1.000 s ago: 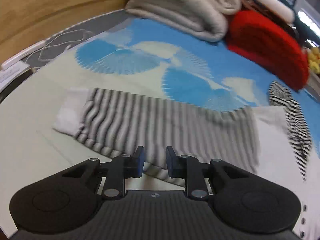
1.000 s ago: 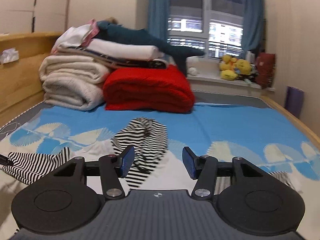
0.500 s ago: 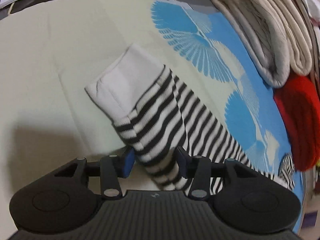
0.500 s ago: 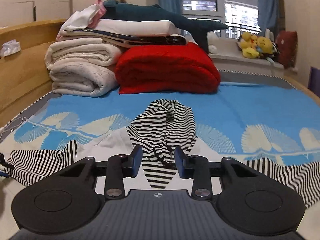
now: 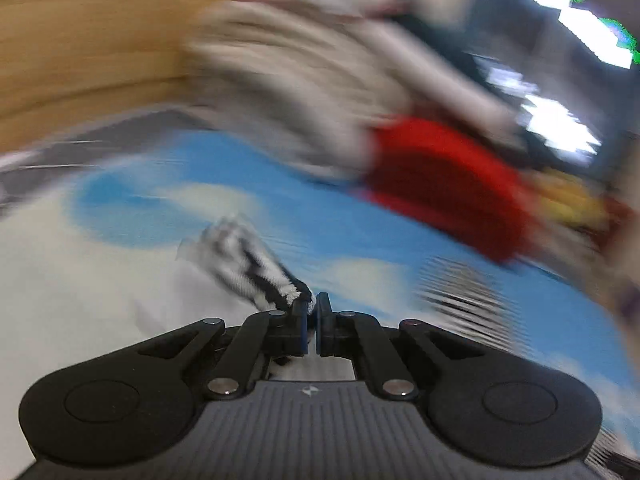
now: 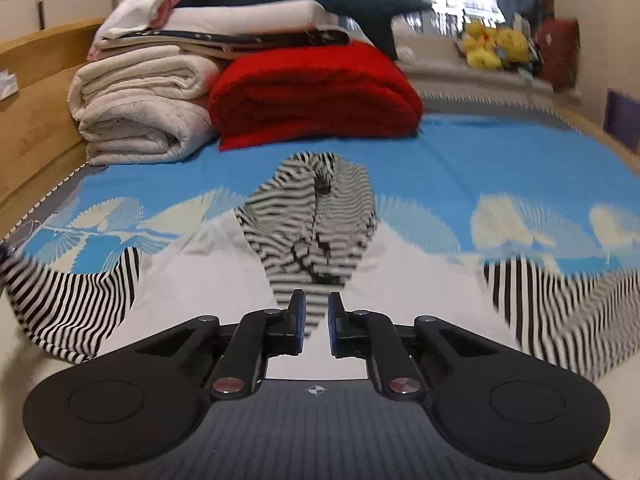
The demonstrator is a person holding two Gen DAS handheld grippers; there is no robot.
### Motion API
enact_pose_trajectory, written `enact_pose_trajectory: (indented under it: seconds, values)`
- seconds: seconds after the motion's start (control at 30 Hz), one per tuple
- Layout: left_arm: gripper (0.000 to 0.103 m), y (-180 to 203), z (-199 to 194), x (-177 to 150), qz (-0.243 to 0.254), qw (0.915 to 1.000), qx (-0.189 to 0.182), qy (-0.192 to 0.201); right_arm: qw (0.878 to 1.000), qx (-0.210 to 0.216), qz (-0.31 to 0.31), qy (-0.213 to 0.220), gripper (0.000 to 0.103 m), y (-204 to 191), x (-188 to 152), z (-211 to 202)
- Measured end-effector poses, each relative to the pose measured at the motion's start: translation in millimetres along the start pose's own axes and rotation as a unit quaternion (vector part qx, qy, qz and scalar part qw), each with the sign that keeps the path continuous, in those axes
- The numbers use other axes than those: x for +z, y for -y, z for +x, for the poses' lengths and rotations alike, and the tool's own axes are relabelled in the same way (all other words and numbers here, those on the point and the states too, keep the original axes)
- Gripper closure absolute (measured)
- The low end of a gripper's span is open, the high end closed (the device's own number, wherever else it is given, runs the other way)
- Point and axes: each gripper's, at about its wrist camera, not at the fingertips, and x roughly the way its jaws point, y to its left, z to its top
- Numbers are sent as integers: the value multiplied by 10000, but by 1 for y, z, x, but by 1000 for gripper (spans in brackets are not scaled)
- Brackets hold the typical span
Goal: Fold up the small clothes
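A small white garment with black-and-white striped sleeves and hood lies spread on the bed. In the blurred left wrist view my left gripper [image 5: 312, 309] is shut on the striped left sleeve [image 5: 256, 268], which trails away up-left from the jaws. In the right wrist view my right gripper [image 6: 317, 312] is nearly closed, with a narrow gap, just below the striped hood [image 6: 312, 216]; the hood's lower tip sits between the fingertips. The left sleeve [image 6: 72, 300] and right sleeve [image 6: 560, 300] show at either side.
Folded cream blankets [image 6: 140, 112] and a red blanket [image 6: 316, 92] are stacked at the far end of the bed. A wooden bed frame [image 6: 36, 80] runs along the left. Yellow plush toys [image 6: 492, 44] sit on the window sill. The sheet [image 6: 480, 160] is blue and white.
My left gripper closed on the striped sleeve and swung up and around with it. My right gripper narrowed and moved in to the hood's lower tip.
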Motion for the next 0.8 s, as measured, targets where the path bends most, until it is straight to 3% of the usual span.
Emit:
enact_pose_trajectory:
  seconds: [0.03, 0.07, 0.1, 0.13, 0.23, 0.3, 0.4, 0.6, 0.7, 0.8]
  values:
    - [98, 28, -1, -11, 149, 9975, -637, -258, 9999, 1, 72, -78, 92, 2, -4, 0]
    - [90, 53, 2, -23, 271, 9887, -1300, -690, 9998, -26, 113, -160, 91, 3, -7, -1]
    - [87, 72, 6, -36, 390, 9774, -1768, -1096, 9996, -60, 154, -240, 91, 5, -10, 0]
    - [87, 85, 7, -47, 477, 9709, -1927, -1341, 9992, -80, 233, -321, 91, 8, -12, 0]
    - [78, 79, 15, -64, 26, 9766, -1471, -1568, 9961, -65, 693, -542, 83, 19, -19, 3]
    - [78, 64, 23, -63, -219, 9837, -864, -1559, 9928, -36, 1014, -630, 79, 26, -23, 5]
    - [78, 50, 28, -59, -108, 9907, 18, -1356, 9900, -11, 1216, -718, 79, 30, -28, 8]
    - [78, 40, 47, -56, -132, 9891, 217, -1451, 9799, -95, 1731, -990, 68, 40, -32, 31]
    - [78, 39, 60, -54, -203, 9886, 302, -1463, 9653, -157, 2294, -1241, 68, 54, -40, 53]
    - [78, 39, 69, -49, -222, 9888, 346, -1437, 9429, -307, 2912, -1589, 67, 67, -48, 75]
